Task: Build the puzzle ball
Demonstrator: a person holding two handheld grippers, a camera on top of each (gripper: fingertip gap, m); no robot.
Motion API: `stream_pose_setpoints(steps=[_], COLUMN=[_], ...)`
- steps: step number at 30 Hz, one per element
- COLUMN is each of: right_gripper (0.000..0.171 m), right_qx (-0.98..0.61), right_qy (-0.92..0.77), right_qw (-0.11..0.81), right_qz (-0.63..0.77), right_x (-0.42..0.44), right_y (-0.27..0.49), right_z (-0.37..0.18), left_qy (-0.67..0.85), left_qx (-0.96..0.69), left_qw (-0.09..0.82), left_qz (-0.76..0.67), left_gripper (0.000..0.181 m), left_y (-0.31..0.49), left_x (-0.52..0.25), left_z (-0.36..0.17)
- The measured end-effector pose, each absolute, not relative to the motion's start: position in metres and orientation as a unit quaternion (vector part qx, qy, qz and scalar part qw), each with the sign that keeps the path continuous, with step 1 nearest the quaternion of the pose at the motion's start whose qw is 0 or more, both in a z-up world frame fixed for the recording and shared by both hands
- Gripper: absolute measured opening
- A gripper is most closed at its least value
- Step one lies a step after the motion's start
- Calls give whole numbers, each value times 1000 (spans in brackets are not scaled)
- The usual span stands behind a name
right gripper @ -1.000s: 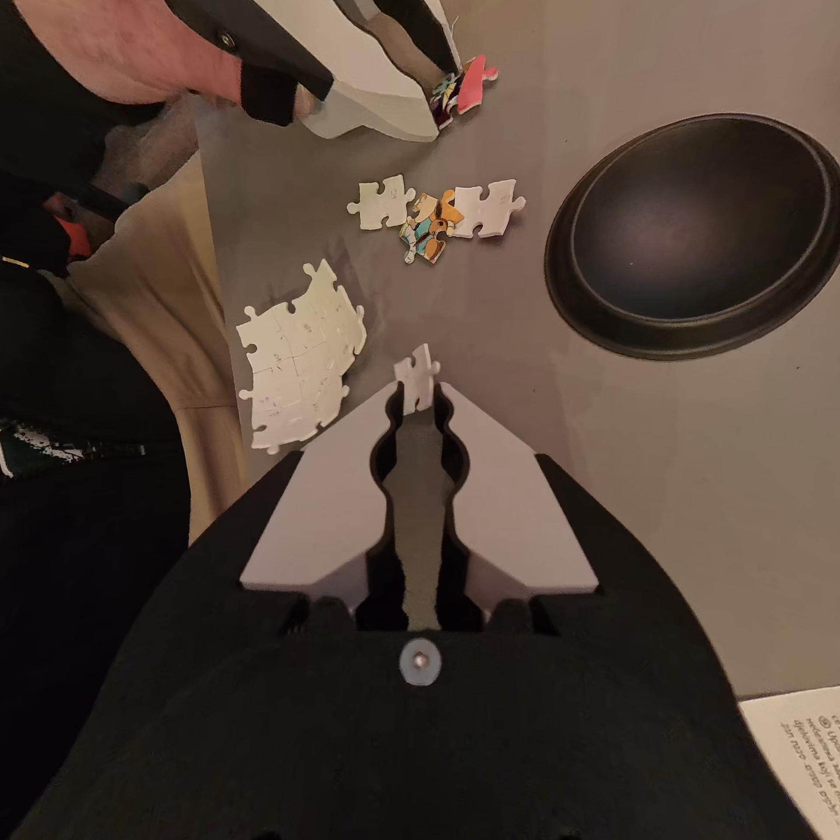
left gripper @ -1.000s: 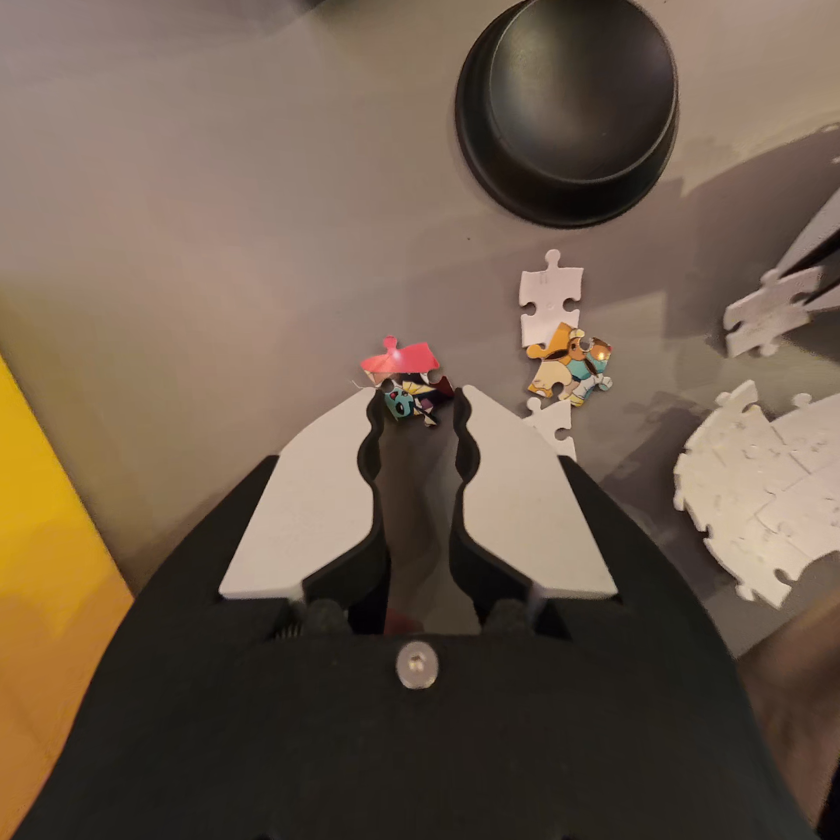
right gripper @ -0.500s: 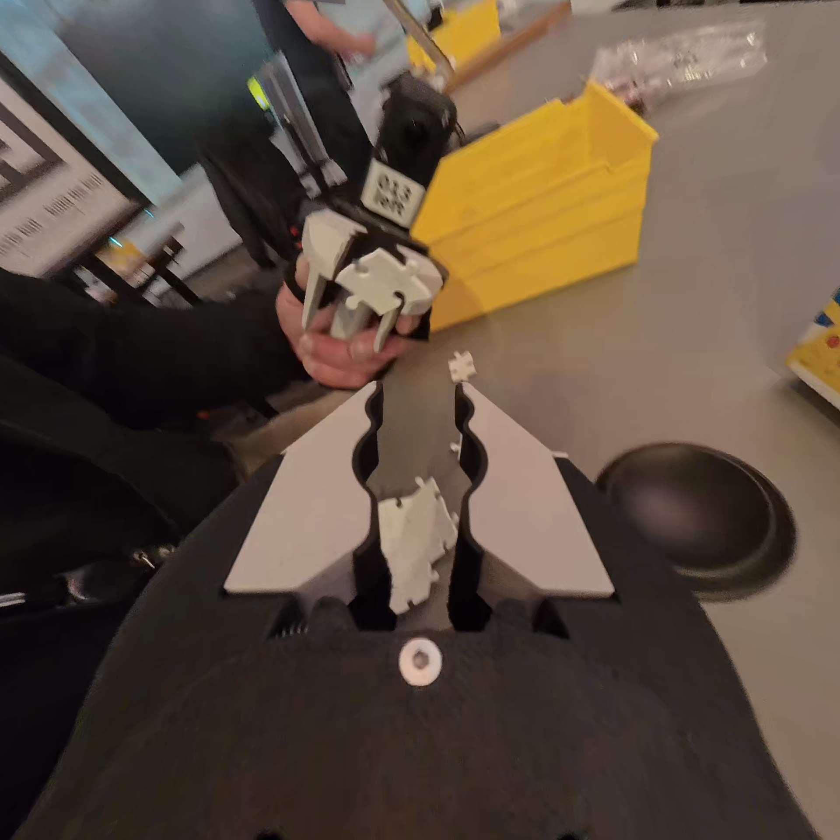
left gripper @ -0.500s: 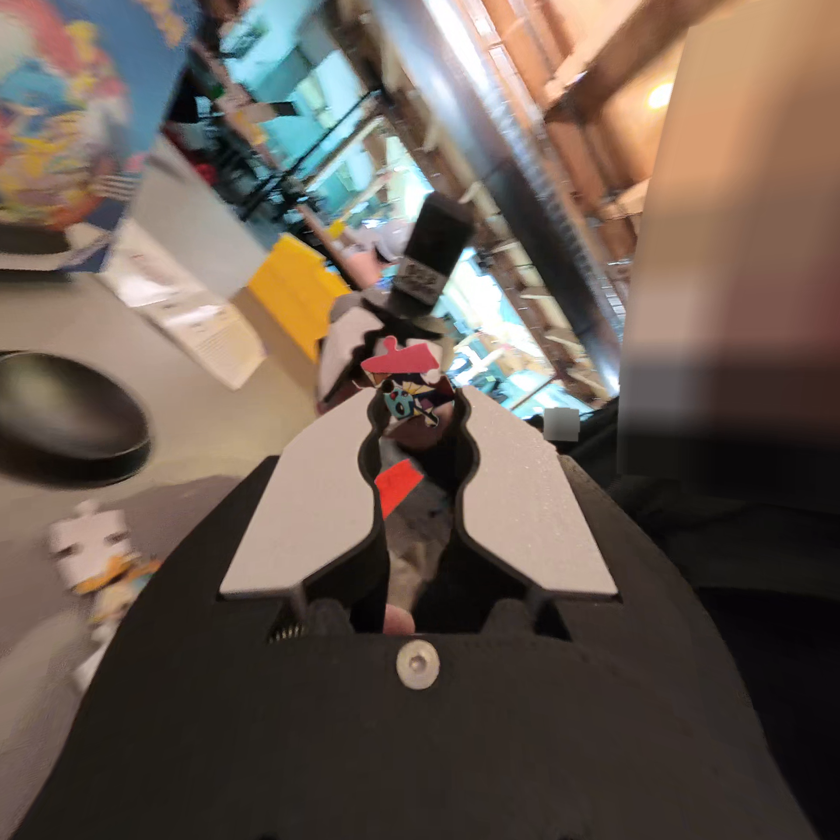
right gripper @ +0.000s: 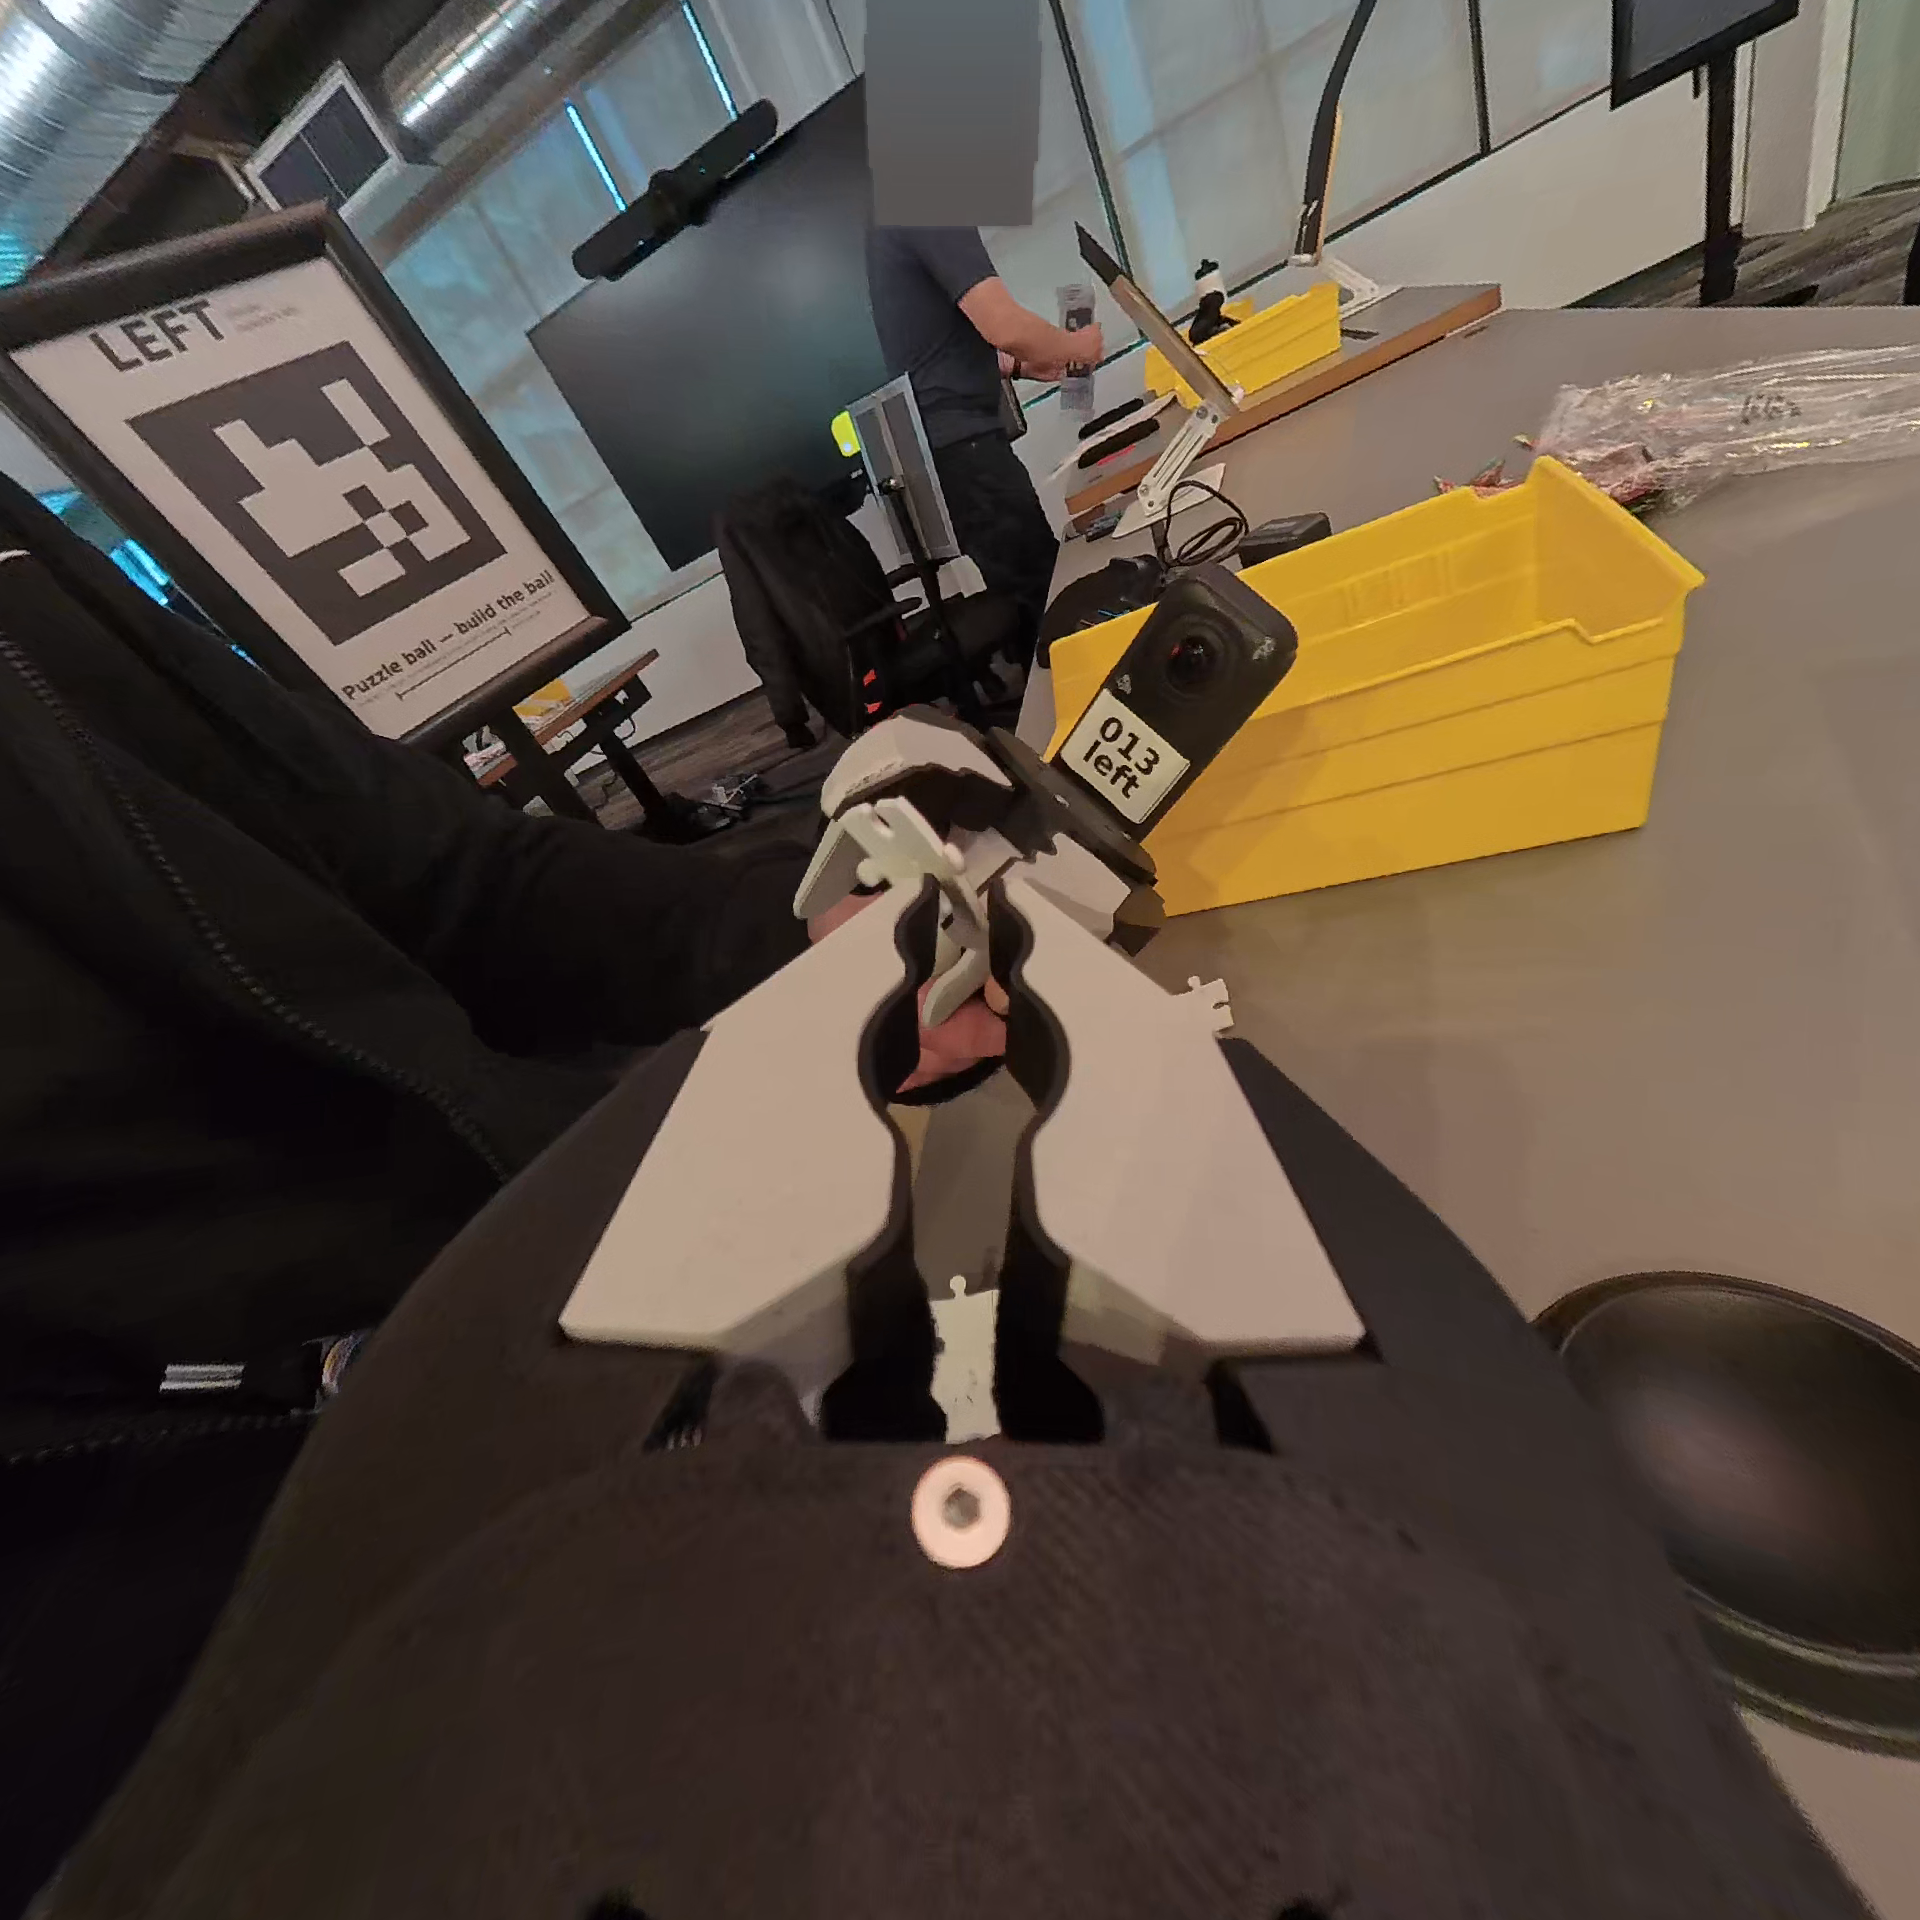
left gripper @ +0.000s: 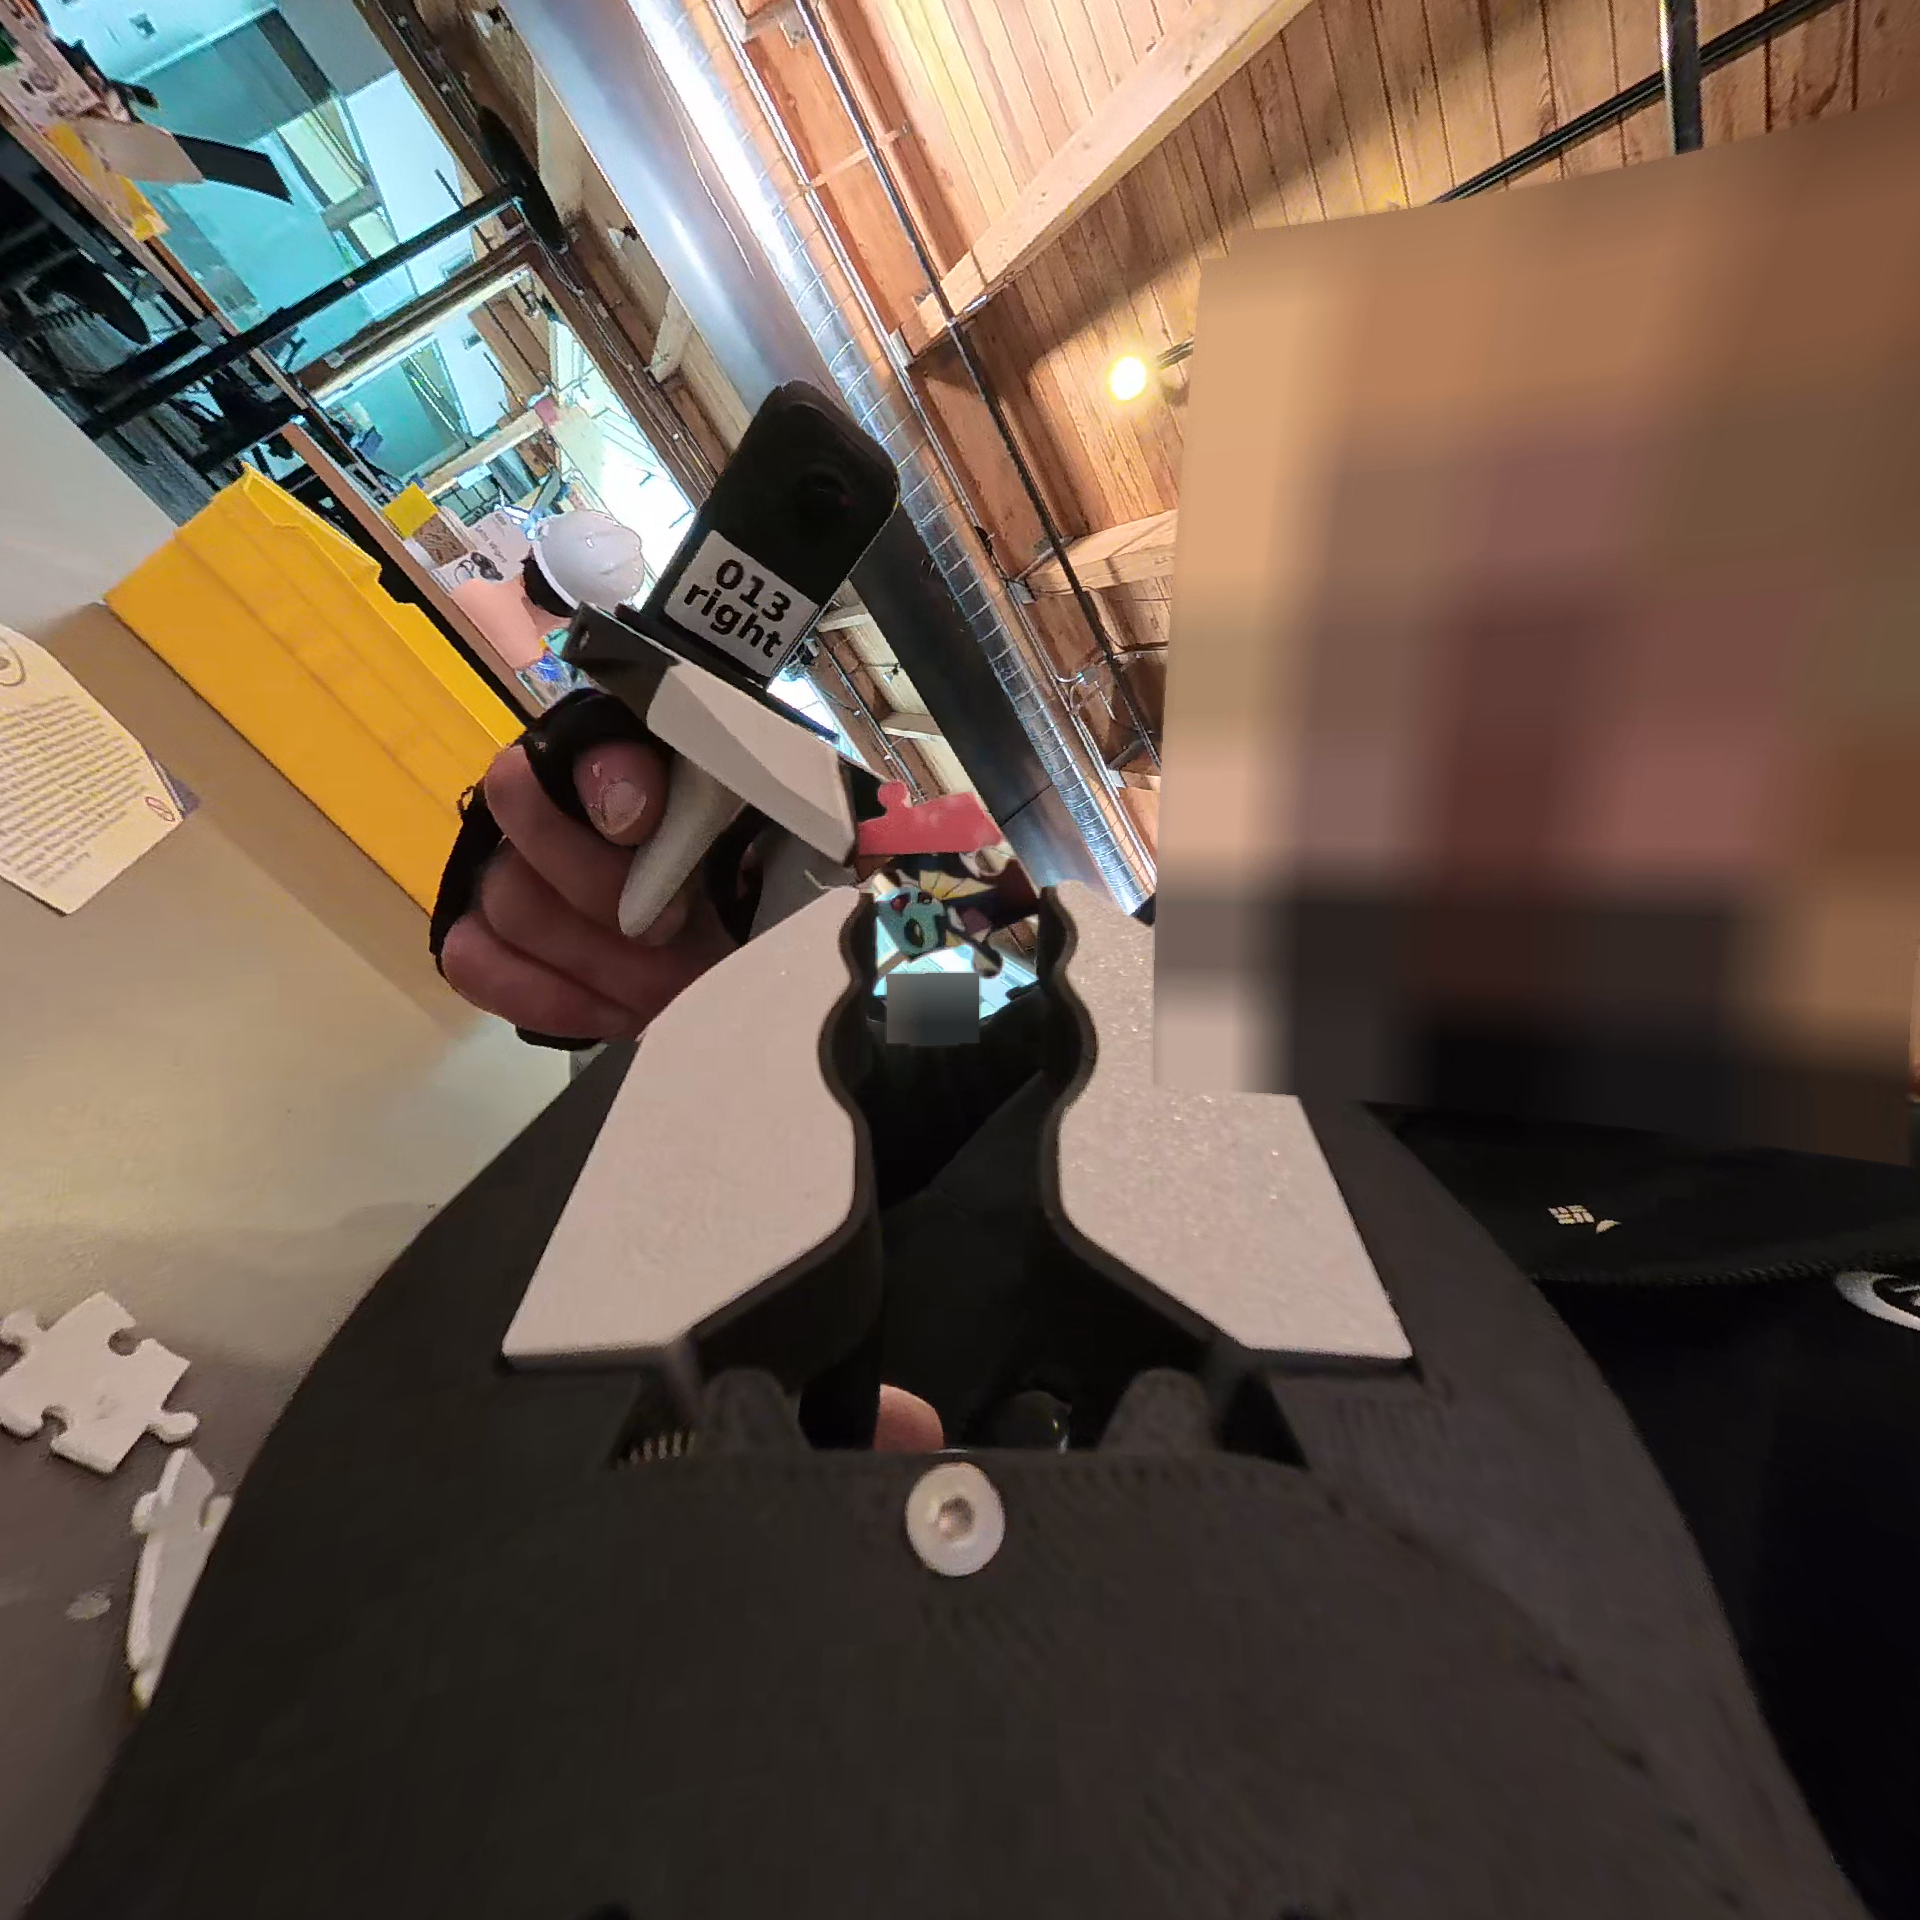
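Pinching a colourful joined puzzle pair (left gripper: 940,883), the left gripper (left gripper: 951,914) is met by the right gripper (left gripper: 831,821). In the right wrist view, a white piece (right gripper: 961,904) is clamped; most pieces (left gripper: 88,1382) remain unassembled.

Black dome (right gripper: 1766,1475) cut off by frame edge; right tool's (right gripper: 961,914) grip unclear.

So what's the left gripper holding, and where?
Left gripper grips a colourful puzzle piece by its lower part; the pink top sticks out.
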State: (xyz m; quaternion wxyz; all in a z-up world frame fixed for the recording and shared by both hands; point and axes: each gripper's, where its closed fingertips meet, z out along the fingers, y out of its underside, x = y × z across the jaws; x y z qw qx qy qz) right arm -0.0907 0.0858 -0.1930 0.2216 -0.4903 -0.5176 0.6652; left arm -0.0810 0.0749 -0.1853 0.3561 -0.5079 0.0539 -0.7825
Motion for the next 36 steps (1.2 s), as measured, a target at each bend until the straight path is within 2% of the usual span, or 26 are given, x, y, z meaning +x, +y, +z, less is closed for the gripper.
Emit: stream_pose_setpoints(steps=[5,8,11,14,19,23,31,36], right_gripper=[0,0,0,0,0,1,1,31], right_qx=[-512,-567,-646,-692,-712,-714,-722,-721], right_qy=[-506,-517,-546,-539,-544,-549,-544,-540], right_qw=[213,188,144,78,61,52,14,33], right_qz=[661,613,514,474,440,432,427,434], right_x=[-76,-57,-32,-12,-4,-6,-5,-10], right_y=[101,118,135,138,140,137,131,137], right_z=[-194,-221,-274,-312,-338,-344,-360,-355], left_qy=[58,102,169,207,309,339,343,289], left_qx=[-566,-721,-840,-884,-907,-907,-903,-907], left_qw=[385,386,351,301,258,239,250,262], left_qz=[-726,-566,-377,-291,-124,-66,-65,-160], left_gripper=[22,22,27,31,33,33,24,23], left_y=[82,88,87,88,95,101,107,107], left_x=[-93,-102,-116,-114,-114,-118,-117,-109], left_z=[-194,-240,-292,-326,-366,-377,-376,-368])
